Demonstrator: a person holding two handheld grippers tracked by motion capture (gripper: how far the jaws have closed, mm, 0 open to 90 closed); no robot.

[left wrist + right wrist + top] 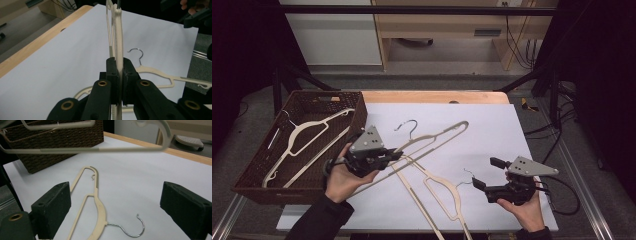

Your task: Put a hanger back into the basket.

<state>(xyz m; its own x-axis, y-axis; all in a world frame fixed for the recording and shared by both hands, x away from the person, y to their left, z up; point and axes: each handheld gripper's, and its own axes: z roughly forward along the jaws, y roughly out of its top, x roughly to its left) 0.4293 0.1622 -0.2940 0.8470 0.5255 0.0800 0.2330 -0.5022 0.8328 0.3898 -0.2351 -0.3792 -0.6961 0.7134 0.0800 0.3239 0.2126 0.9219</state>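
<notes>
The left gripper (394,154), left of centre in the high view, is clamping its 2 black jaws on the thin cream plastic bar of a raised hanger (437,137). The right gripper (486,175), at lower right, is holding nothing, its blocky pads standing wide apart. A second cream hanger (439,192) with a wire hook is lying flat on the smooth white sheet (492,130) at lower centre. A woven brown basket (259,167) at far left is holding 1 more; the sheet's upper right is lying bare.
</notes>
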